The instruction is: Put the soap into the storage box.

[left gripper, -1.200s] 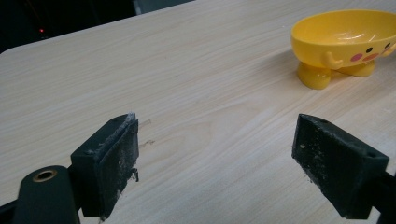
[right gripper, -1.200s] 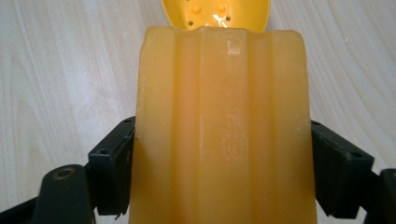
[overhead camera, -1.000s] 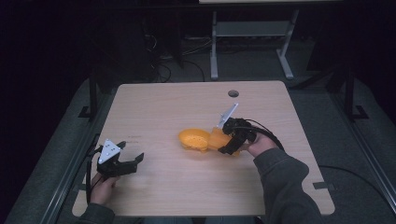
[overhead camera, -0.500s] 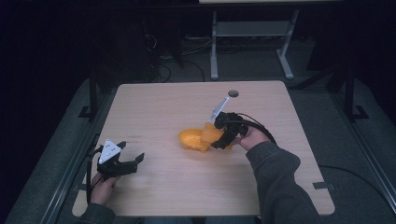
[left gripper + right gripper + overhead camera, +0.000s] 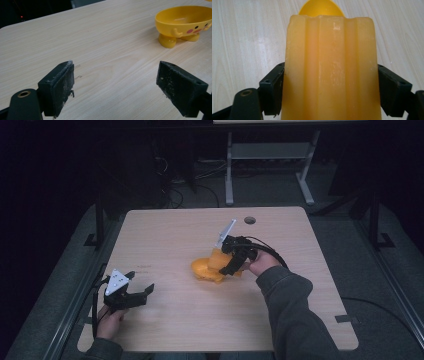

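Your pale wood-grain table (image 5: 165, 235) spreads wide and smooth. Near its middle stands the glossy yellow plastic bowl (image 5: 183, 21), round, on stubby feet, with a little painted face. Just above its rim, your right gripper (image 5: 329, 87) clamps a waxy, ridged orange soap bar (image 5: 329, 67), tilted over the bowl. Your left gripper (image 5: 120, 90) rests well apart, jaws wide, holding nothing.

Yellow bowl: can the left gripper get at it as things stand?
Probably yes. The left gripper is open, with bare table between its jaws and the yellow bowl. But the right gripper holds an orange block right at the bowl, crowding that side.
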The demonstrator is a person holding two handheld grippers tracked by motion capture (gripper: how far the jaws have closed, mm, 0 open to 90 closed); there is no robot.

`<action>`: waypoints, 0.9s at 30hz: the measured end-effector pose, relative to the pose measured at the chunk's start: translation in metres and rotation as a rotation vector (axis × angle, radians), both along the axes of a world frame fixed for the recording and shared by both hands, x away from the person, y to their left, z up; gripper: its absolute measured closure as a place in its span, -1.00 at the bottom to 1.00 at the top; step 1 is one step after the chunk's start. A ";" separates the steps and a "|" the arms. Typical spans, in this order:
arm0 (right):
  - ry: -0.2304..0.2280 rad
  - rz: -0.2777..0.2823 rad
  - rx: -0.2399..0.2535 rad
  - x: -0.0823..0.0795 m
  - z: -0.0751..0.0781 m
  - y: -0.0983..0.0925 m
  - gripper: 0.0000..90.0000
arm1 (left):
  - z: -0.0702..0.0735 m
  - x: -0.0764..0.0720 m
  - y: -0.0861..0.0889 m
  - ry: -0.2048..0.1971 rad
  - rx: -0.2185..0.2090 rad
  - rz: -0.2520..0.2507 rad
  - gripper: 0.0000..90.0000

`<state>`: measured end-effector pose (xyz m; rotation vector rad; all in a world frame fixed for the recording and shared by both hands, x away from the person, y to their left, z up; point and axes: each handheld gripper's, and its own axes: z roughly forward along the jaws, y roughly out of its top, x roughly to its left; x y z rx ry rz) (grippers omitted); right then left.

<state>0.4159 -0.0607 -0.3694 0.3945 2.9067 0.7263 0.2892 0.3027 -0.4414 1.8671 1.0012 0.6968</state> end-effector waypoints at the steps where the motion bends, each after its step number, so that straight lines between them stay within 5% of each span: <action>1: 0.002 0.002 0.005 0.001 0.001 0.001 -0.55 | 0.000 0.000 0.000 0.002 0.001 -0.001 -0.69; 27: 0.009 0.043 -0.005 0.014 0.001 0.024 -0.55 | 0.000 0.000 0.000 0.001 0.000 0.000 -0.69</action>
